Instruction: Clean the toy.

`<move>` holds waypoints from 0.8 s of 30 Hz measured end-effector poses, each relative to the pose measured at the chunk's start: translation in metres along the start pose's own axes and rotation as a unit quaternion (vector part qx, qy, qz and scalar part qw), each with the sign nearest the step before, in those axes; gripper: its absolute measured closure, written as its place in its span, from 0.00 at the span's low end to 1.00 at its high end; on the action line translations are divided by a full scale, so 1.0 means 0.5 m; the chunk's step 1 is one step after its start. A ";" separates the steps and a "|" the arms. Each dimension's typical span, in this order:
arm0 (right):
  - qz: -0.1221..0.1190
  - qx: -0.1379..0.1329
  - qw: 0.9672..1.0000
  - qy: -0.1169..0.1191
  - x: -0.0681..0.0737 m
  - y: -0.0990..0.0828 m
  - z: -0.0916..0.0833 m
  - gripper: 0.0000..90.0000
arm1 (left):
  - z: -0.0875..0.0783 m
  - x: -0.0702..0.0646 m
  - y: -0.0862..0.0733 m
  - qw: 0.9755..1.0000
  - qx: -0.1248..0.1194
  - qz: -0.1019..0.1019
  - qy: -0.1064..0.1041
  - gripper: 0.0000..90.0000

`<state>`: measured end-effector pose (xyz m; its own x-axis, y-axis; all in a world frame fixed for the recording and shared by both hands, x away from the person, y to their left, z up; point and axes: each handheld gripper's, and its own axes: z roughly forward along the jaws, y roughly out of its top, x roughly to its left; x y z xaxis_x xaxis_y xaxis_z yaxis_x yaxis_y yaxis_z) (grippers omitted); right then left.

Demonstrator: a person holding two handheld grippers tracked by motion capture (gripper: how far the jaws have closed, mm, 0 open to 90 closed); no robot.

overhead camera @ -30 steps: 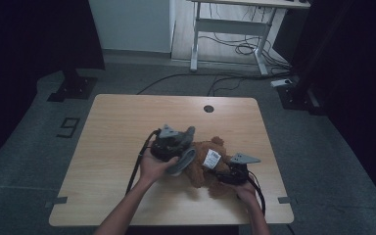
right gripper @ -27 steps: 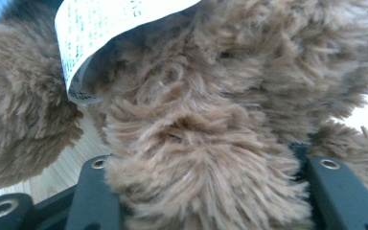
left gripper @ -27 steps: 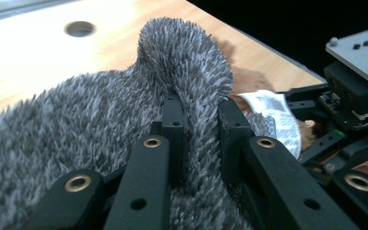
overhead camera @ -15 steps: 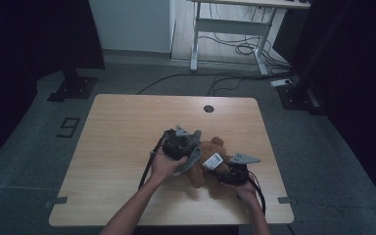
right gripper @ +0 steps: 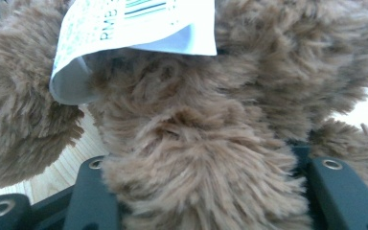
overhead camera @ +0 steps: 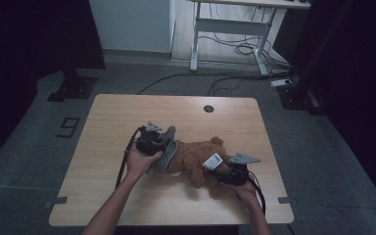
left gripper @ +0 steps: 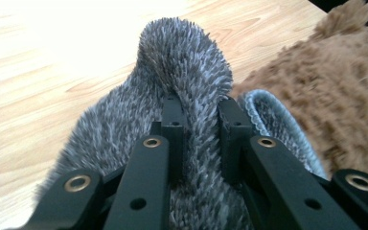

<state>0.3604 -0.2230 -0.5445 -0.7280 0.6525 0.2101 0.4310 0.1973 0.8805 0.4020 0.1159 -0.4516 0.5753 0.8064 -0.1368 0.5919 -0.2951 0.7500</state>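
Note:
A brown plush toy (overhead camera: 196,156) lies on its side on the wooden table (overhead camera: 122,110), with a white paper label (overhead camera: 212,160) near its right end. A grey furry piece (overhead camera: 167,152) with a pale trimmed edge lies against the toy's left end. My left gripper (overhead camera: 164,139) is shut on a fold of this grey fur (left gripper: 187,52), and the brown plush (left gripper: 326,81) shows just to its right. My right gripper (overhead camera: 221,170) is shut on a thick part of the toy (right gripper: 201,143) below the label (right gripper: 134,28). The fur hides the right gripper's fingertips.
A round cable hole (overhead camera: 208,108) sits near the table's far edge. Beyond the table stands a white desk frame (overhead camera: 225,29) with cables (overhead camera: 235,49) on the floor. Both forearms come in over the table's near edge.
My left gripper has moved to the left with the grey fur in it, drawing it away from the toy's body. The right gripper has stayed put on the toy.

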 end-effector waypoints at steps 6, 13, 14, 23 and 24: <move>0.001 0.000 1.000 0.000 -0.001 0.000 0.000 0.50 | -0.018 0.030 -0.030 1.000 0.008 -0.009 0.016 0.85; 0.008 -0.001 1.000 0.003 -0.004 -0.001 0.000 0.50 | -0.043 0.004 -0.013 1.000 -0.017 0.004 0.007 0.85; 0.008 -0.001 1.000 0.003 -0.004 -0.001 0.000 0.50 | -0.047 -0.016 0.004 1.000 -0.026 0.015 -0.003 0.85; 0.008 -0.001 1.000 0.000 -0.001 -0.001 0.000 0.50 | 0.046 -0.213 0.116 0.992 -0.013 0.087 -0.086 0.85; 0.007 -0.001 1.000 0.000 -0.002 -0.001 -0.001 0.50 | 0.067 -0.231 0.122 0.992 -0.005 0.088 -0.094 0.85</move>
<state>0.3606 -0.2239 -0.5450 -0.7218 0.6558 0.2214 0.4399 0.1877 0.8782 0.3907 -0.0127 -0.4117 0.7658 0.6317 -0.1205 0.4670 -0.4173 0.7796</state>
